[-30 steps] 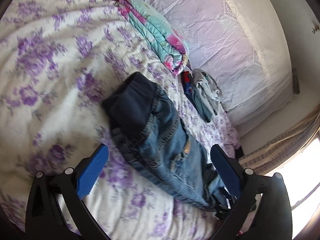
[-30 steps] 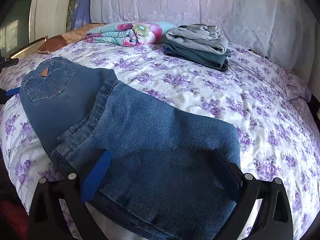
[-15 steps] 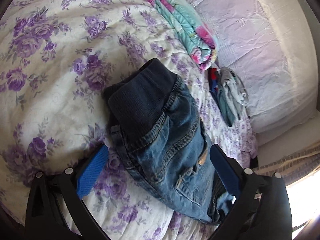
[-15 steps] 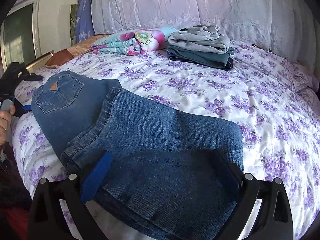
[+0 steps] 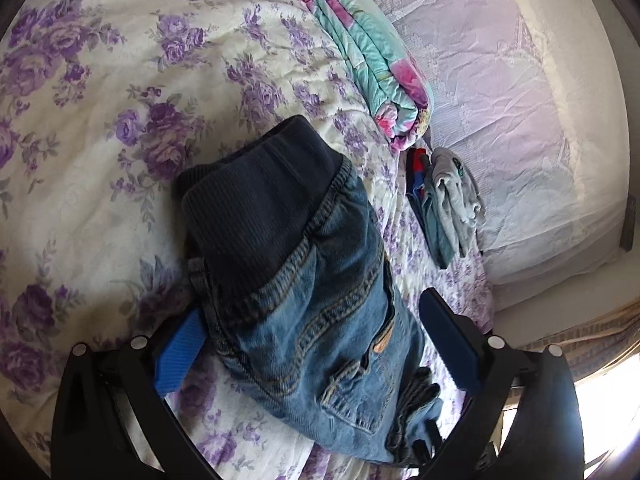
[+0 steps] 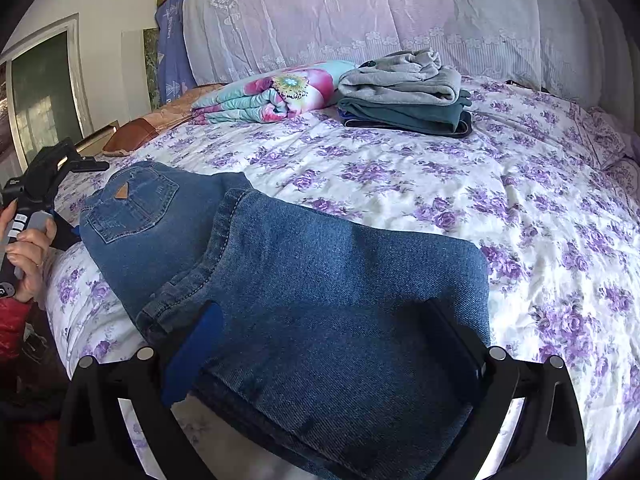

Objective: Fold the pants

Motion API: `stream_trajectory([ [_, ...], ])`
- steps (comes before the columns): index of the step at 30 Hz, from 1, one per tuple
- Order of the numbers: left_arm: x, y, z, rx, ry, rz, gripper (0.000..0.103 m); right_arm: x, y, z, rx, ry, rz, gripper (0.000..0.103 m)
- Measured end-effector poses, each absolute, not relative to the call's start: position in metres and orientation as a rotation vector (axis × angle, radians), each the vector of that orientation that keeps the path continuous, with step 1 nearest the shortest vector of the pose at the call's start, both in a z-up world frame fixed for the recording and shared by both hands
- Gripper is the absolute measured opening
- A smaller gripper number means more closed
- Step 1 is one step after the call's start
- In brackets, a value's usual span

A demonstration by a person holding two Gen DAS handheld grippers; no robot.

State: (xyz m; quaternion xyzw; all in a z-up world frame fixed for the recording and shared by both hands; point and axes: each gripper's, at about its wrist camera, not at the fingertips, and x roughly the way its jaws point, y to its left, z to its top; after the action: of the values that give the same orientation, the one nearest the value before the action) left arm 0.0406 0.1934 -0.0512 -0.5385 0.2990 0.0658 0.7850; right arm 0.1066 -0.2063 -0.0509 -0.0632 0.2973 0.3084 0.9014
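Blue jeans (image 5: 312, 296) with a dark ribbed waistband (image 5: 260, 208) lie on the flowered bed. My left gripper (image 5: 316, 344) is open, its jaws on either side of the waist end, close over the denim. In the right wrist view the jeans (image 6: 320, 280) lie folded, the legs laid over the seat with its back pocket (image 6: 136, 204). My right gripper (image 6: 320, 352) is open, straddling the folded leg end near the bed's front edge. The left gripper in a hand (image 6: 32, 216) shows at the far left.
A folded floral quilt (image 6: 276, 92) and a stack of folded grey and teal clothes (image 6: 404, 96) lie at the back of the bed (image 6: 440, 184) by the lace-covered headboard. A brown cushion (image 6: 136, 136) sits at the left. The bed's edge runs under both grippers.
My left gripper has moved in closer over the waist end, so the jeans now sit between its jaws. My right gripper has pulled back and risen slightly; the jeans have not moved.
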Motion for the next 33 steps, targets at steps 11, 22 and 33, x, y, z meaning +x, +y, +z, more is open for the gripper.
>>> stream_trajectory([
  [11, 0.029, 0.199, -0.060, -1.147, 0.620, 0.132, 0.050, 0.122, -0.194, -0.056, -0.320, 0.621, 0.432, 0.100],
  [22, 0.027, 0.135, 0.034, -0.727, 0.535, 0.133, 0.032, 0.124, -0.230, -0.056, -0.194, 0.686, 0.503, 0.100],
  [33, 0.036, 0.007, 0.099, -0.266, 0.448, 0.026, 0.028, 0.156, -0.336, -0.065, 0.329, 0.699, 0.498, 0.100],
])
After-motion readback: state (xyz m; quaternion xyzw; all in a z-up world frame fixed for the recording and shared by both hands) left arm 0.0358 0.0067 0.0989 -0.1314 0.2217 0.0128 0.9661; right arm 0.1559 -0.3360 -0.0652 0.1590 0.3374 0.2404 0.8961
